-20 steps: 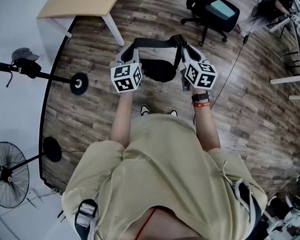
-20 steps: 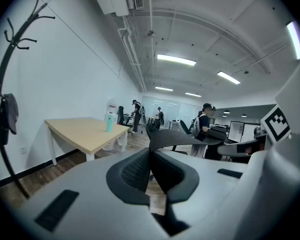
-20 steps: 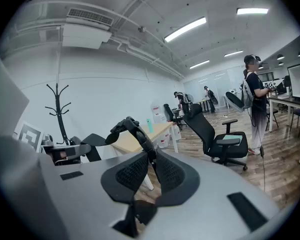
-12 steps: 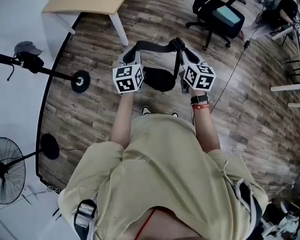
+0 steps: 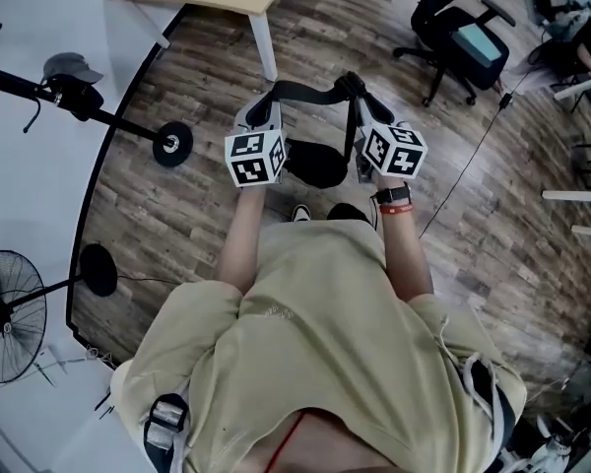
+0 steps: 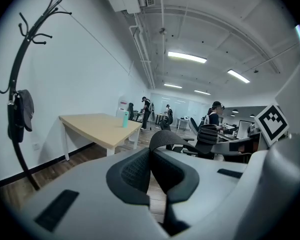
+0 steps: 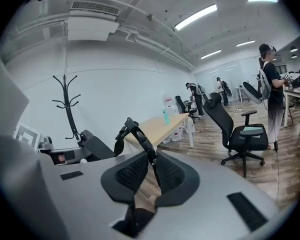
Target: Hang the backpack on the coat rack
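The head view looks steeply down from above the person's shoulders onto the wood floor (image 5: 177, 215). Each gripper view rides just behind its own tongs and faces level across the office. The left tongs (image 6: 152, 171) and right tongs (image 7: 149, 171), each pinching the backpack strap (image 6: 162, 141), fill the foreground. All three views share the coat rack (image 6: 15, 84) and desk (image 6: 97, 129).

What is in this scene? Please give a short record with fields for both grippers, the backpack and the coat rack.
left gripper: fingers shut on the strap
right gripper: fingers shut on the same strap
backpack: black, hanging between the grippers, above the floor
coat rack: at the person's left, apart from the backpack; a cap hangs on it
task state: backpack not yet hung
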Demonstrator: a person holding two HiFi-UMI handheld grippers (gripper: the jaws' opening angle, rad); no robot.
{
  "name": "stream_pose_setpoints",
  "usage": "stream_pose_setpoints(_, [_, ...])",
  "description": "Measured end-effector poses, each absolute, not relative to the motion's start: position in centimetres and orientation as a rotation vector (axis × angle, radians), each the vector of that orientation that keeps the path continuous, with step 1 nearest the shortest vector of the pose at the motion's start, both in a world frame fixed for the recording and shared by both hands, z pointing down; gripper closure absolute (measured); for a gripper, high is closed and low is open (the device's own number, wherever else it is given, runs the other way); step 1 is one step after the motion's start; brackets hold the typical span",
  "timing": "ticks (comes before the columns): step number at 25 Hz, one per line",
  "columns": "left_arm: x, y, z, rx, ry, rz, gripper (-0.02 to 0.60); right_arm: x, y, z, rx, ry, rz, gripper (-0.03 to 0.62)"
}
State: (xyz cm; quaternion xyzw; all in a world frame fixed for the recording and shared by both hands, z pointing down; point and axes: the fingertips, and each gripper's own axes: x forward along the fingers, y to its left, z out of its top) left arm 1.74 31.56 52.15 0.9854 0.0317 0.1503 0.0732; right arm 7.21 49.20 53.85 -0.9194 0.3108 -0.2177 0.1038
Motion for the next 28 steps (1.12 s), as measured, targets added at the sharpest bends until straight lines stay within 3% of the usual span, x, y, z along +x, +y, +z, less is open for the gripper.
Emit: stream_pose_setpoints(28, [6.1, 11.2, 50.8, 2.664, -0.85, 0.323, 0.557, 19.9, 20.6, 52.2, -2.271, 1.89, -0.839, 0.533])
